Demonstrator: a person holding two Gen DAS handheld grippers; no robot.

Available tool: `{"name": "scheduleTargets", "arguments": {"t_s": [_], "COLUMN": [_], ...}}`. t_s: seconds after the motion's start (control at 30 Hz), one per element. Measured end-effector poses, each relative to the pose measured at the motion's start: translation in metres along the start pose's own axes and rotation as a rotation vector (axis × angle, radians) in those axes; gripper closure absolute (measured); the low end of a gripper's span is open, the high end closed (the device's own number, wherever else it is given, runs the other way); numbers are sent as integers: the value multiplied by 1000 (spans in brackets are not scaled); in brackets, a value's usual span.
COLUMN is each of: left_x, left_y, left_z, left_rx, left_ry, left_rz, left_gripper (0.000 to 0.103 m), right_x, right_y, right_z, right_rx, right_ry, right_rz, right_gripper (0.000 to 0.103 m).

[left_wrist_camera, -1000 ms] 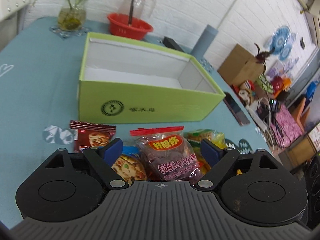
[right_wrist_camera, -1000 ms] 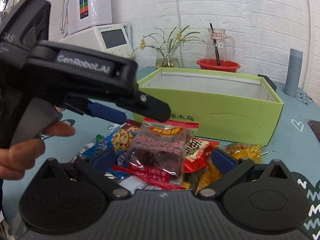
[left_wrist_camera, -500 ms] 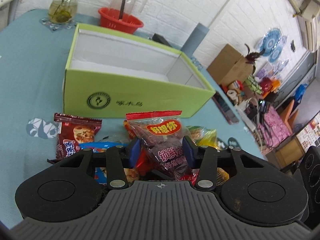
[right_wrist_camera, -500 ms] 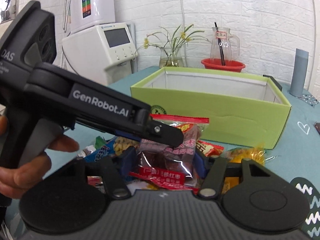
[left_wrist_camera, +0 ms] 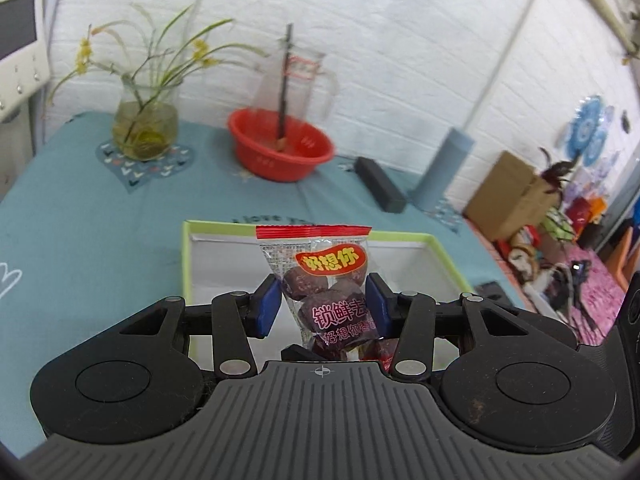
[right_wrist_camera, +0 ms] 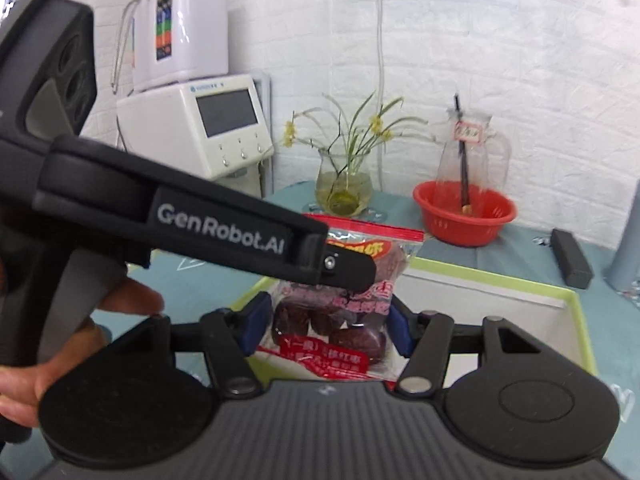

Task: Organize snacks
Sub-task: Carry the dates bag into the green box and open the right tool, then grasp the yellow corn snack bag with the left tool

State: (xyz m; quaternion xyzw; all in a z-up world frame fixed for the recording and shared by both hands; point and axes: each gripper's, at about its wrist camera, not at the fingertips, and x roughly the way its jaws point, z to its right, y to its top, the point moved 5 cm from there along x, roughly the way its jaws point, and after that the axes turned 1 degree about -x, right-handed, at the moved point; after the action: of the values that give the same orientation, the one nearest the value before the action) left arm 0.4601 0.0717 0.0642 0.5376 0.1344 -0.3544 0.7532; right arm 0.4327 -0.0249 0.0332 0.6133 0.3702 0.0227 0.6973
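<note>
Two grippers, left gripper [left_wrist_camera: 322,304] and right gripper [right_wrist_camera: 326,326], jaws just closed, each pinching a date packet [left_wrist_camera: 330,280] [right_wrist_camera: 340,308], have lifted them off the pile and now hang over the green box [left_wrist_camera: 444,256], ready for release inside.

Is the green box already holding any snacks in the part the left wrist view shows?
No: the visible white floor of the green box is bare, and the date packet is gripped above it by the left gripper.
</note>
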Motion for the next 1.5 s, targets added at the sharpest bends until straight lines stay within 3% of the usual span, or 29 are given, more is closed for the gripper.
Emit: {"name": "scheduleTargets", "arguments": {"t_s": [0.07,0.13,0.23,0.27,0.3,0.4,0.53,0.6,0.73,0.83,0.93,1.03,1.1,1.27,1.3,1.33,1.4,1.43,1.5], "left_x": [18,27,9,-1,-12,-39,-66,-74,-76,-70,-63,-53,-45,-27,-24,-22,-20,-19,-18], "left_y": [2,2,1,1,0,-8,-36,-56,-100,-127,-144,-151,-153,-158,-159,-160,-163,-164,-168], "left_z": [-20,-36,-41,-38,-34,-15,15,30,55,65,71,83,93,109,111,114,118,120,124], "left_rx": [-29,-44,-33,-27,-12,49,70,76,67,0,-79,-126,-131,-97,-88,-77,-51,-35,-6], "left_ry": [11,40,4,5,14,31,-21,-44,-65,-111,-131,-208,-248,-255,-255,-247,-224,-220,-212], "left_rz": [-33,-47,32,65,97,144,149,138,96,42,-17,-92,-140,-218,-229,-236,-235,-232,-236], "left_gripper": [76,67,43,25,19,19,18,16,12,15,18,21,25,40,41,41,43,43,43], "right_x": [27,44,25,10,-6,-54,-106,-131,-176,-201,-211,-208,-203,-186,-183,-180,-175,-174,-171], "right_y": [2,-1,-2,-1,-2,-12,-44,-68,-113,-144,-163,-169,-170,-169,-169,-170,-173,-174,-177], "right_z": [4,8,14,17,19,27,37,40,42,40,31,17,6,-4,-3,-1,4,6,9], "right_rx": [9,24,27,26,24,40,102,139,197,270,279,226,169,128,127,128,157,170,182], "right_ry": [16,21,17,5,-1,-24,-67,-91,-197,-207,-220,-231,-229,-200,-205,-208,-196,-186,-195], "right_rz": [-48,-76,-20,20,52,120,130,121,117,120,109,102,106,93,90,83,64,64,53], "right_gripper": [41,32,16,11,9,9,9,3,3,3,3,3,3,5,7,20,61,51,46]}}
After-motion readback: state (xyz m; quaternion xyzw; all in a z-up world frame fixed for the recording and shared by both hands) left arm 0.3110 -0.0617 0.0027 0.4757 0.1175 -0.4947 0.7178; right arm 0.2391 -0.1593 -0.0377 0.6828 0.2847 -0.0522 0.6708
